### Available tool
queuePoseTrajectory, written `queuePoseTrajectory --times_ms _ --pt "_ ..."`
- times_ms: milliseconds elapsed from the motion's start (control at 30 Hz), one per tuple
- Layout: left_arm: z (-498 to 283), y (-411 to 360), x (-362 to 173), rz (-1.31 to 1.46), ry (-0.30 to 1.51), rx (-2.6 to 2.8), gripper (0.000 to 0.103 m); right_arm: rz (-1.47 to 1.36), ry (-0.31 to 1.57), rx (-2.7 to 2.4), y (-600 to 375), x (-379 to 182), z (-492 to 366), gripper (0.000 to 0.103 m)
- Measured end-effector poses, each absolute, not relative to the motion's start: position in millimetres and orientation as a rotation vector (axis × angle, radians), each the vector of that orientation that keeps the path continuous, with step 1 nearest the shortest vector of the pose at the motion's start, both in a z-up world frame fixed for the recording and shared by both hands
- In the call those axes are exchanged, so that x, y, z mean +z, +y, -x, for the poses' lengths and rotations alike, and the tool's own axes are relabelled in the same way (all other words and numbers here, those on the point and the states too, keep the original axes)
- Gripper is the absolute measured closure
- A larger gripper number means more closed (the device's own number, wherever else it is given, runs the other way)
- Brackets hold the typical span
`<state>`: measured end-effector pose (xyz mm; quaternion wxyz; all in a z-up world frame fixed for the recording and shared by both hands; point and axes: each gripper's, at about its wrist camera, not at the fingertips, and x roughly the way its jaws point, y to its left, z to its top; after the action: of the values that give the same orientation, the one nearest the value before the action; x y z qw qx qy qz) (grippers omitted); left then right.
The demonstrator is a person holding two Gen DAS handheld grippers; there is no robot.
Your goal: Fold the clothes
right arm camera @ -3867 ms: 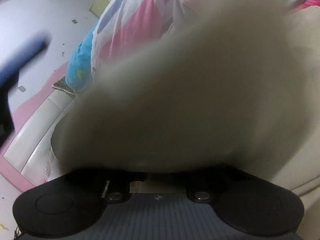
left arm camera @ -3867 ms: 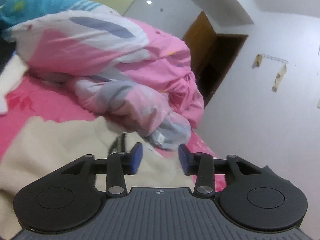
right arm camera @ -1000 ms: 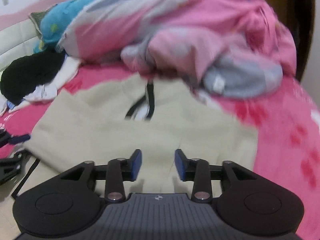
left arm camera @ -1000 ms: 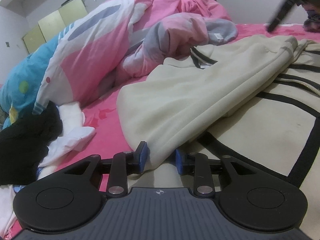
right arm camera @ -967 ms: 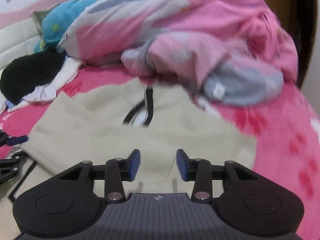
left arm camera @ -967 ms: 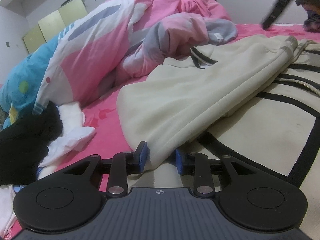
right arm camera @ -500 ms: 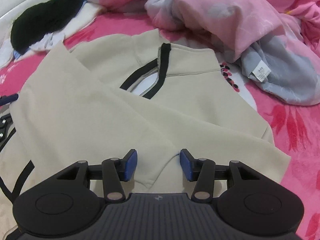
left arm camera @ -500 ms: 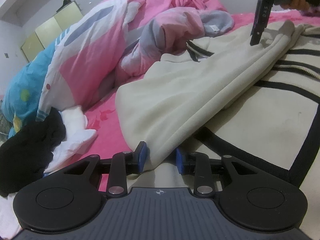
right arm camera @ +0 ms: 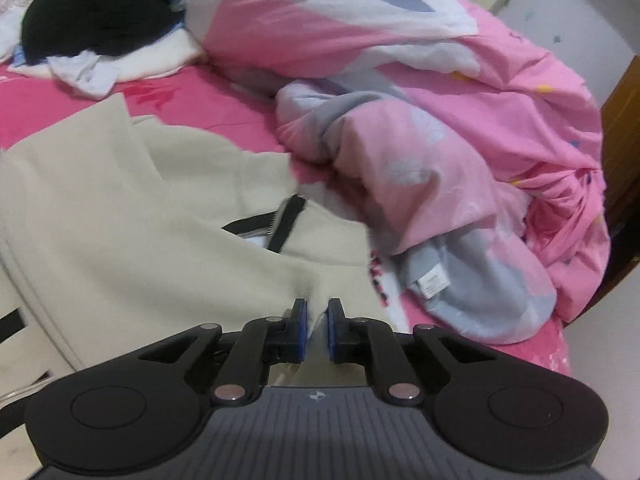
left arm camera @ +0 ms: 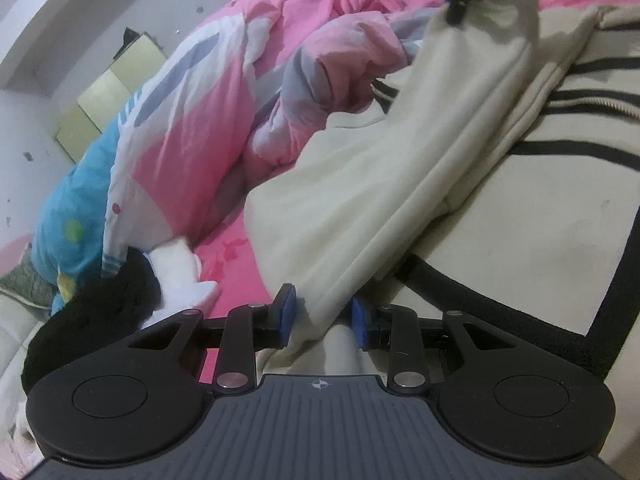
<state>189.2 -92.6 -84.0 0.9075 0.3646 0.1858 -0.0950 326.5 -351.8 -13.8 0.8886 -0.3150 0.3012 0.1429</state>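
Bedsheet [right arm camera: 208, 92], bright pink, lies under cream jacket [right arm camera: 132, 216] and rumpled duvet [right arm camera: 440, 92].

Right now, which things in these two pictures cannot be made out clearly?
- Left wrist view: right gripper is blurred and cut by the top edge.
- Right wrist view: care label print is too small to read.
- Both views: cream jacket hem is hidden behind the gripper bodies.

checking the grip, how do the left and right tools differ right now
The right tool has its jaws nearly closed, pinching a fold of the cream jacket. The left tool has its jaws wider apart, with a jacket edge lying between them. Both have blue pads.
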Motion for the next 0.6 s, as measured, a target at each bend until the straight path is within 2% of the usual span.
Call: queuePoseTrajectory --times_ms 167,267,600 --pt "-190 -93 -85 -0.763 0.392 -0.206 0.075 0.631 0.749 0.256 -364 -67 -343 0.089" --pt "-190 -91 -84 -0.764 0.399 -0.222 0.075 0.606 0.711 0.206 -365 -61 -336 0.081" --pt "-175 -77 -77 -0.726 0.426 -0.248 0.074 0.257 0.757 0.239 -392 -61 -285 0.081"
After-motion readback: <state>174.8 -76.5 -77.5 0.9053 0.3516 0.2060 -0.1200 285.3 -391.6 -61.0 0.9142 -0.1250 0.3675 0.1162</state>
